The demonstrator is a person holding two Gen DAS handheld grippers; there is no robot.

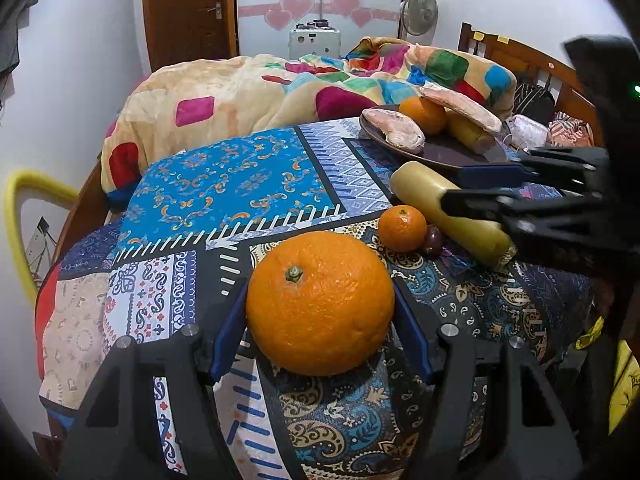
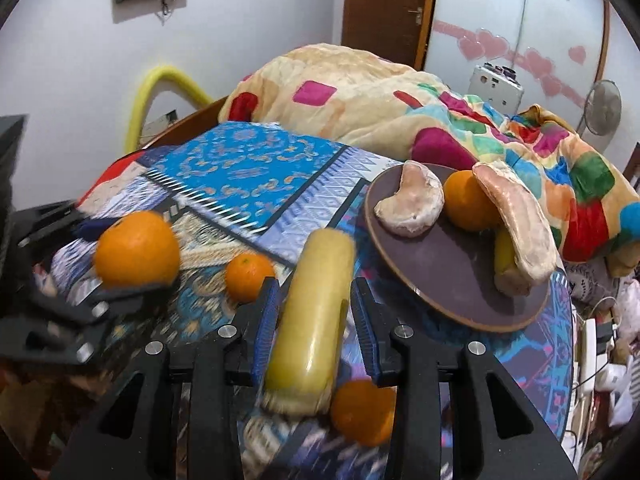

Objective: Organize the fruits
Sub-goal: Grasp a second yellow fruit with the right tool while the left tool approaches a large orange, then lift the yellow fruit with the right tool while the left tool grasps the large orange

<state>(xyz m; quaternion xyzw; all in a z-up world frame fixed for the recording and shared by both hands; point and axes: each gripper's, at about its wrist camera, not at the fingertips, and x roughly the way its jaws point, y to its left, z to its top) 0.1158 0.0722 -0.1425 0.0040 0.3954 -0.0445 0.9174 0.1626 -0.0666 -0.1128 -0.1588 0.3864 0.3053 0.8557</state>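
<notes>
1. Nearest my left camera, the big orange (image 1: pixel 320 302) is sitting between the blue pads of my left tool (image 1: pixel 320 312); the jaws are spread about as wide as the fruit, and I cannot tell whether the pads are pressing it or only flanking it.
2. My right tool (image 2: pixel 316 320) is straddling the long yellow fruit (image 2: pixel 312 320), jaws parted, with a visible gap on the right side, so it is released rather than clenched.
3. That yellow fruit is lying on the patterned tabletop (image 1: pixel 224 184), pointing away from me toward the brown plate (image 2: pixel 440 276).
4. I am seeing a small orange (image 1: pixel 402 228) just beside the yellow fruit with a dark little fruit (image 1: pixel 433 240) touching it, and another orange (image 2: pixel 362 412) lying under my right tool's near end.
5. The plate is carrying an orange (image 2: pixel 466 204), two pale pink curved pieces (image 2: pixel 412 204) and a yellow piece tucked beneath one of them.
6. Behind the tabletop, a colourful blanket (image 1: pixel 248 92) is heaped on the bed, and a fan (image 1: pixel 419 12) is standing by the wall.
</notes>
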